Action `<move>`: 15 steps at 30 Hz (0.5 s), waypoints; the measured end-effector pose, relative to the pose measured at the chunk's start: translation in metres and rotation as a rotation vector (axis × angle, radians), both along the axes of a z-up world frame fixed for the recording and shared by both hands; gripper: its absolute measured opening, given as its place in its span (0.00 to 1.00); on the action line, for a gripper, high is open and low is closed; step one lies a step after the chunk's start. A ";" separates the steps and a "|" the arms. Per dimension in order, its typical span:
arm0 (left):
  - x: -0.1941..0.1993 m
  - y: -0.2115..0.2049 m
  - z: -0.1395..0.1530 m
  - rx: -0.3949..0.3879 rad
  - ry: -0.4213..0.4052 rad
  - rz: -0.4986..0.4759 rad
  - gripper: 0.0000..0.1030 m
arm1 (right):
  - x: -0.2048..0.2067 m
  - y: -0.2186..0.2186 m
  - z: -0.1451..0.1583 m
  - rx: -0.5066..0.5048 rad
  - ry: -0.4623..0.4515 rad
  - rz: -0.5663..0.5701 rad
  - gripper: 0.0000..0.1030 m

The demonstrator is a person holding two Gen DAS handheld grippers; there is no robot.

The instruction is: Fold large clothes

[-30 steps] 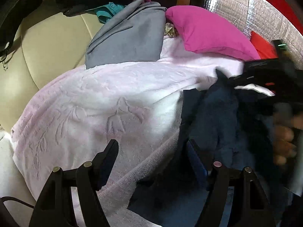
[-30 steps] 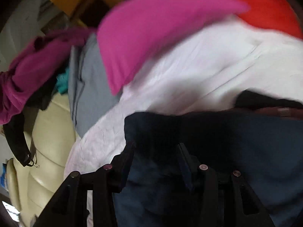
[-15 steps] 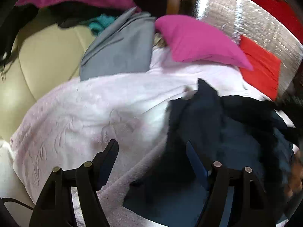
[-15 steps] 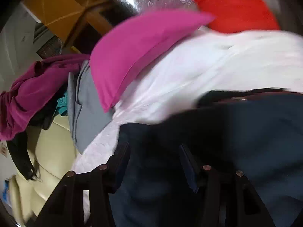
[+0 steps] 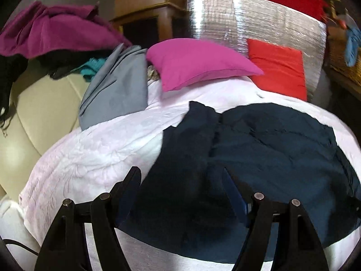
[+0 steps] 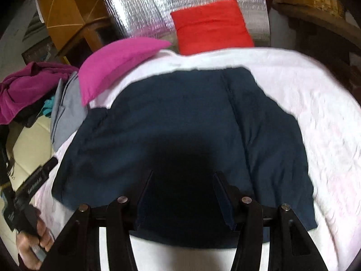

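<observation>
A dark navy garment (image 6: 180, 122) lies spread flat on a pale pink textured blanket (image 6: 315, 103); it also shows in the left wrist view (image 5: 259, 149) on the same blanket (image 5: 90, 153). My right gripper (image 6: 182, 176) is open and empty, above the garment's near middle. My left gripper (image 5: 181, 176) is open and empty, over the garment's left part. The left tool and the hand holding it show at the lower left of the right wrist view (image 6: 29, 203).
A magenta pillow (image 5: 196, 63) and a red cushion (image 5: 277, 67) lie at the blanket's far end against a silver foil panel (image 5: 248, 20). A grey cloth (image 5: 115, 88) and a heap of purple, black and teal clothes (image 5: 52, 33) lie on a cream sofa (image 5: 40, 103) at left.
Both grippers have pulled back and risen. The navy garment, bunched and lifted before, now lies spread flat on the blanket. The right gripper is no longer in the left view.
</observation>
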State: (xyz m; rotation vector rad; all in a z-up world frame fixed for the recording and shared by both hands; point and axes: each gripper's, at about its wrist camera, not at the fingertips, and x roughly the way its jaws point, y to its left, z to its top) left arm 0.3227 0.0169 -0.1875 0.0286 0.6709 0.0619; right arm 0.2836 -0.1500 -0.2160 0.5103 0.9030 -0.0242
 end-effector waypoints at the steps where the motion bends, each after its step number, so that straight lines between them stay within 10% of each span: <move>1: 0.000 -0.005 -0.001 0.019 -0.002 -0.010 0.72 | 0.000 -0.001 -0.004 0.004 0.002 0.001 0.56; 15: 0.010 -0.017 -0.024 0.050 0.072 -0.024 0.72 | -0.024 -0.039 -0.005 0.055 -0.075 -0.066 0.56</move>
